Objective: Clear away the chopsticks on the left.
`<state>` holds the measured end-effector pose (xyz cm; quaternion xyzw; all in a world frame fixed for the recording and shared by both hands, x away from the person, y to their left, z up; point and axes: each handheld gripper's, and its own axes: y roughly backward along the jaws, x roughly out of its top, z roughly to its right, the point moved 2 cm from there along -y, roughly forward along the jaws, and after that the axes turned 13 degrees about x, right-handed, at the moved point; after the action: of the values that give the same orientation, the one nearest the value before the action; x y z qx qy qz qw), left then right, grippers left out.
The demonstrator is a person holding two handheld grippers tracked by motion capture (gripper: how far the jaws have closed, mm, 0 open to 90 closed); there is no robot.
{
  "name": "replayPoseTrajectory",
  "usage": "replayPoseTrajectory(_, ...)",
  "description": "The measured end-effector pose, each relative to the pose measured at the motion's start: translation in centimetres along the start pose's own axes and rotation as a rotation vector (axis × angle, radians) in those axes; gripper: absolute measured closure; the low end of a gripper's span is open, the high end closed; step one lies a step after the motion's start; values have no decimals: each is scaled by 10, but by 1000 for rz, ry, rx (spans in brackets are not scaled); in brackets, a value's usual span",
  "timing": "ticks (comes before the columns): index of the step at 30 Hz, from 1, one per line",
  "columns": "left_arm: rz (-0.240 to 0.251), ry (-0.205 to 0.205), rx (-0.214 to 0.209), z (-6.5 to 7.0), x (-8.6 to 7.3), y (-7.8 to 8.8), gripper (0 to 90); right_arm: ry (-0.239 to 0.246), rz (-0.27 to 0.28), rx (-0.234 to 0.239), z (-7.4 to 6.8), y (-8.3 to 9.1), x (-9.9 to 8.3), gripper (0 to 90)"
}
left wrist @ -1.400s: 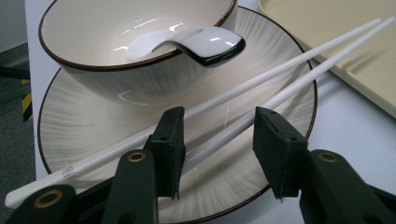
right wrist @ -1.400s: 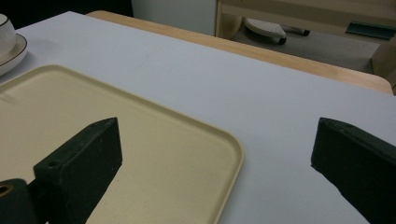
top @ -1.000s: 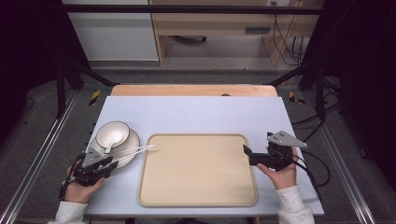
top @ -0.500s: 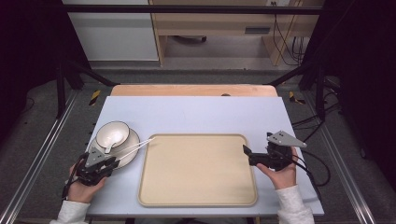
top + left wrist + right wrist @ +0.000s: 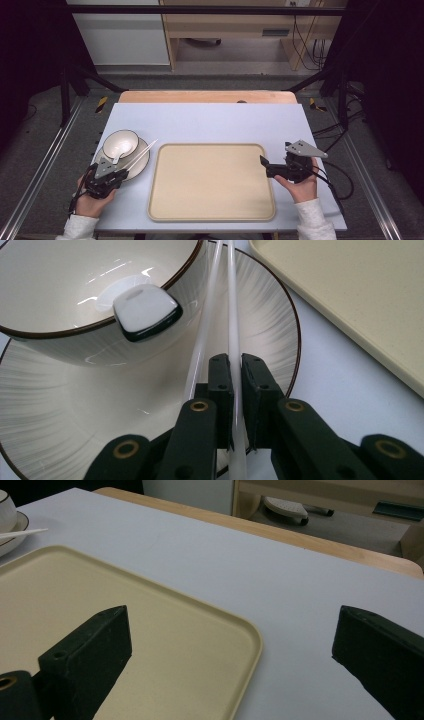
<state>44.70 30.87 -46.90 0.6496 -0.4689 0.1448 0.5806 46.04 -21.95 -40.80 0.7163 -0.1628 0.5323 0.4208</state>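
My left gripper (image 5: 233,371) is pinched tight on one white chopstick (image 5: 233,315). A second chopstick (image 5: 202,335) lies just beside it, outside the jaws. Both sticks rest across the plate (image 5: 137,165), which sits just left of the big tan tray (image 5: 212,182). A bowl (image 5: 120,143) stands on the plate with a spoon (image 5: 146,311) in it. My right gripper (image 5: 263,163) is wide open, holding nothing, at the tray's right edge.
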Motion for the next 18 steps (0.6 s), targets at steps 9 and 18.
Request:
replayPoseTrajectory(9, -60, 19, 5, 5, 9, -10, 751, -1, -6, 0, 0, -1, 0, 29)
replayPoseTrajectory(18, -102, 10, 13, 7, 12, -18, 778, -1, -11, 2, 0, -2, -1, 29)
